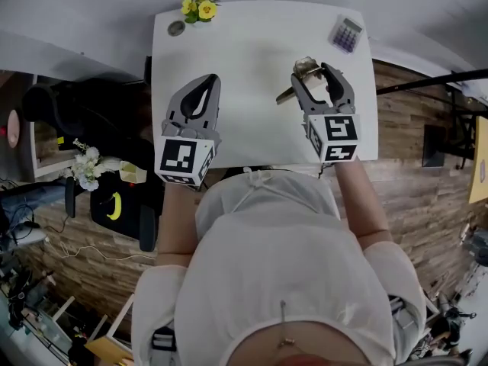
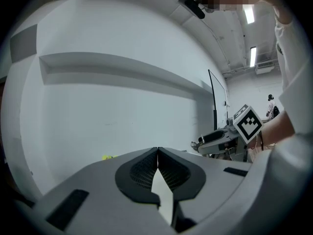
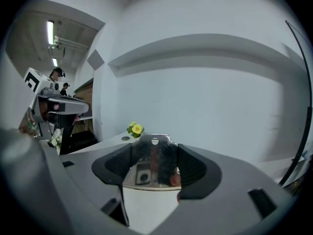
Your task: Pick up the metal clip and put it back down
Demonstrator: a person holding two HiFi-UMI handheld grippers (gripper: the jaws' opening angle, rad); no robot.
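Over the white surface [image 1: 252,44], the right hand-held gripper [image 1: 314,72] clamps the clip [image 3: 154,163] between its pads, and the shiny plate appears to be lifted clear of the top. The left hand-held gripper [image 1: 204,82] hovers well apart, its jaws together on nothing. The put-down seems to be the step in hand: lower slowly, let the clip touch the surface before easing the jaws apart, then draw straight back so that it does not tip.

Flowers [image 1: 199,8] at the worktop's [image 1: 259,136] far left corner, small round disc [image 1: 176,28] just left of them, calculator [image 1: 345,34] at the far right corner, left hand-held gripper [image 1: 207,80] over the near left, right hand-held gripper [image 1: 313,73] to its right, metal clip [image 1: 305,65] between its jaws.
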